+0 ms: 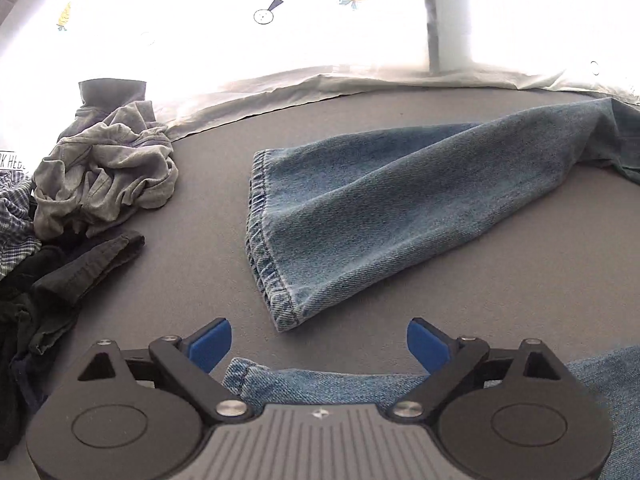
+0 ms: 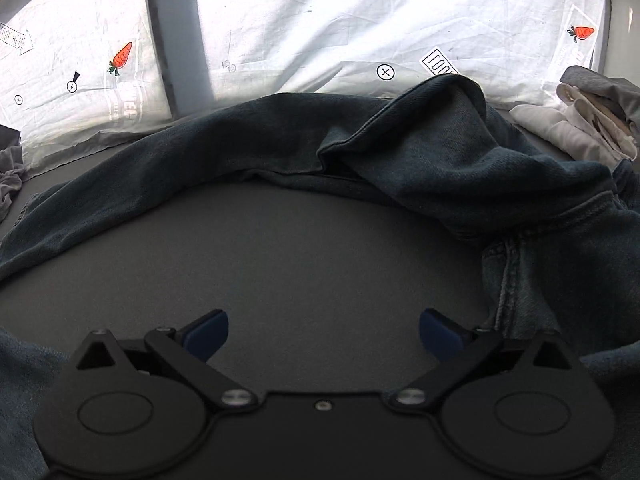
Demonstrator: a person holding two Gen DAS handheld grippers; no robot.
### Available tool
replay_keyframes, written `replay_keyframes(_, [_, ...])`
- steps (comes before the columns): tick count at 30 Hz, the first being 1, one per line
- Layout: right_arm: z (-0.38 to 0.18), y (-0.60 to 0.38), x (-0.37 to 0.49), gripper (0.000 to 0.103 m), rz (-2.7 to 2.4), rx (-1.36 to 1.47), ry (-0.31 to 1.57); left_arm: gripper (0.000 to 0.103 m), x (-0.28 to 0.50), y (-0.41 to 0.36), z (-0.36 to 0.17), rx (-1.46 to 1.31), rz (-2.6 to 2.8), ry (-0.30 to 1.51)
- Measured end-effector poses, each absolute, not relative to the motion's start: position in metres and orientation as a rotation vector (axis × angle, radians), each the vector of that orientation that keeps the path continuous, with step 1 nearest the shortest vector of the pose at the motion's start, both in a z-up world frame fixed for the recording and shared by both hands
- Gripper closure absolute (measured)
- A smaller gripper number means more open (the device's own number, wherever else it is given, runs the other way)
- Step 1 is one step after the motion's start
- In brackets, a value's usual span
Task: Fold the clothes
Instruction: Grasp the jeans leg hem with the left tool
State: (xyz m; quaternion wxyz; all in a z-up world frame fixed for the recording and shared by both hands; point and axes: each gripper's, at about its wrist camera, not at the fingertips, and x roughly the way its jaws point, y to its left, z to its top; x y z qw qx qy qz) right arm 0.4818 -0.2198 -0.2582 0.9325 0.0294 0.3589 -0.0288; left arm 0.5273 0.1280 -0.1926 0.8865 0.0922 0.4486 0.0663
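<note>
A pair of blue jeans (image 1: 384, 196) is seen spread across a grey work surface (image 1: 208, 216), its two legs splayed apart rather than stacked, so the garment lies unfolded as pictured. One leg is stretched toward the far edge, its hem (image 1: 264, 240) facing the left gripper (image 1: 319, 344), while the cuff of the other leg (image 1: 240, 376) is seen directly under that gripper's body; the layout appears suited to bringing one leg over the other, though that is only a judgement. Both blue-tipped fingers (image 1: 212, 344) of the left gripper are held wide apart, and nothing is clasped between them. In the right wrist view, the seat and crotch seam (image 2: 516, 264) are bunched at the right, with bare surface framed between the legs. The right gripper (image 2: 323, 338) is likewise held wide, its fingers (image 2: 440, 336) closing on nothing and poised above the grey top just beside the denim. A crumpled heap of grey and dark clothes (image 1: 100, 184) is left at one side, and light folded items (image 2: 592, 120) are stacked at the other, against a carrot-printed white sheet (image 2: 320, 20).
</note>
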Motion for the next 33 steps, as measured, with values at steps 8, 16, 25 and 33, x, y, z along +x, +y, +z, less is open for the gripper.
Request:
replay_keyframes(8, [-0.267, -0.208, 0.468, 0.0, -0.129, 0.062, 0.694, 0.026, 0.545, 0.159, -0.209, 0.143, -0.053, 0.911])
replay_keyframes(16, [-0.269, -0.207, 0.468, 0.0, -0.129, 0.061, 0.693, 0.08, 0.542, 0.194, -0.204, -0.01, -0.026, 0.871])
replay_keyframes(25, [-0.269, -0.207, 0.468, 0.0, -0.128, 0.063, 0.691, 0.082, 0.5, 0.193, -0.111, -0.174, 0.002, 0.649])
replay_keyframes(33, [-0.268, -0.208, 0.467, 0.0, -0.124, 0.067, 0.689, 0.083, 0.461, 0.176, 0.018, -0.19, 0.02, 0.376])
